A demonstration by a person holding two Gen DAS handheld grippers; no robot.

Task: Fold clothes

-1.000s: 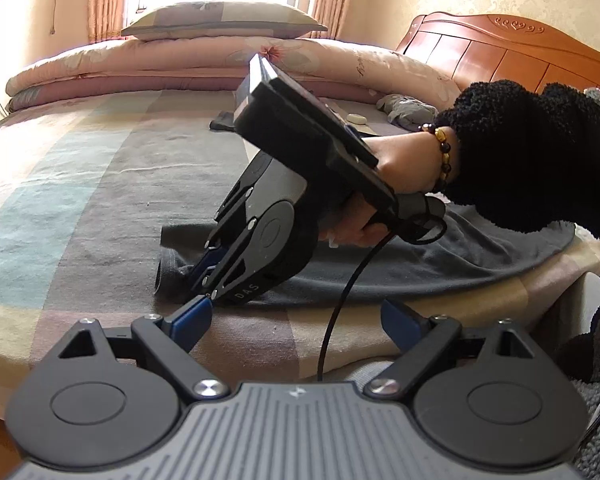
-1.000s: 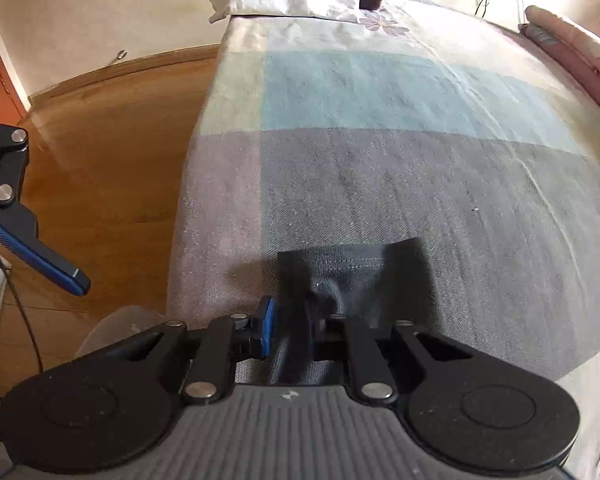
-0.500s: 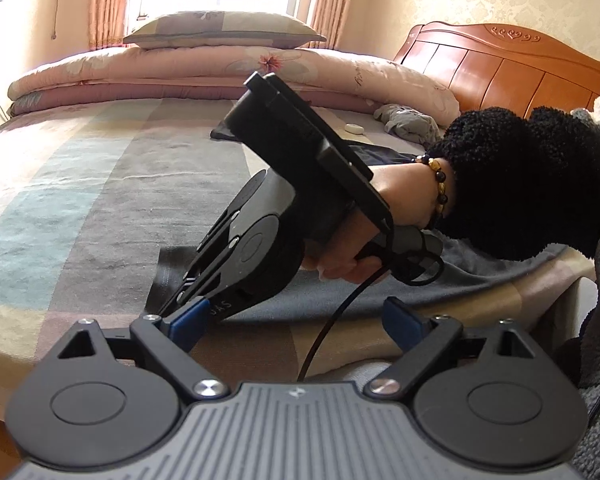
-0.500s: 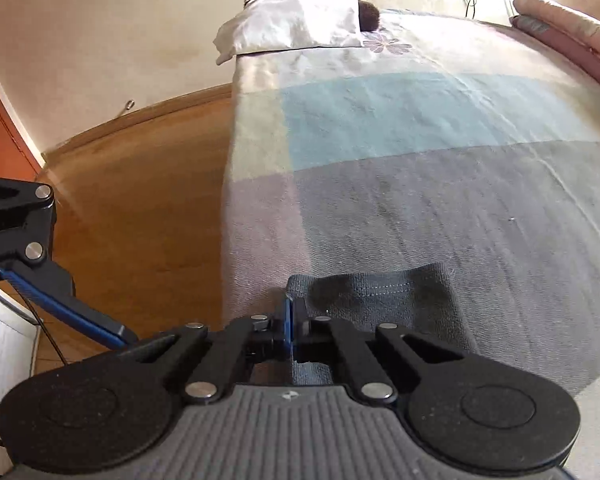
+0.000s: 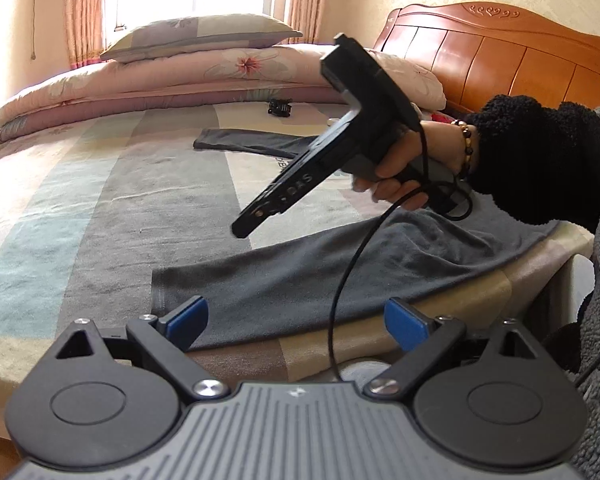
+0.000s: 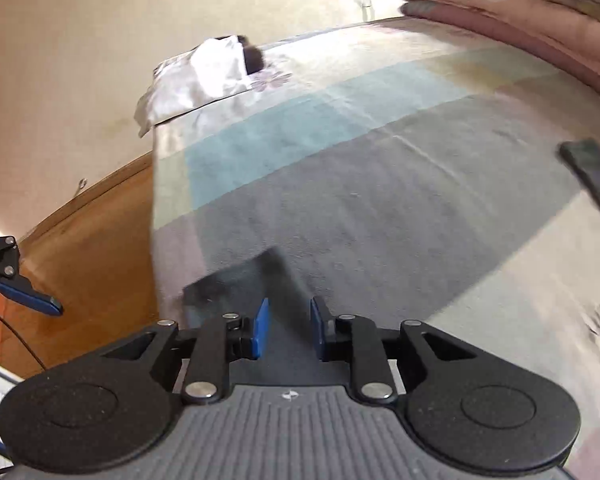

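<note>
On the striped bedsheet near the bed's front edge lies the grey garment, flat; a second dark garment sits further back, well apart. Your right gripper's cable hangs across the left view. Your left gripper is spread wide, empty, just above the garment's hem. Your right gripper is raised clear, pads parted narrowly, nothing between. Right view is motion-blurred; the cloth corner is smeared.
</note>
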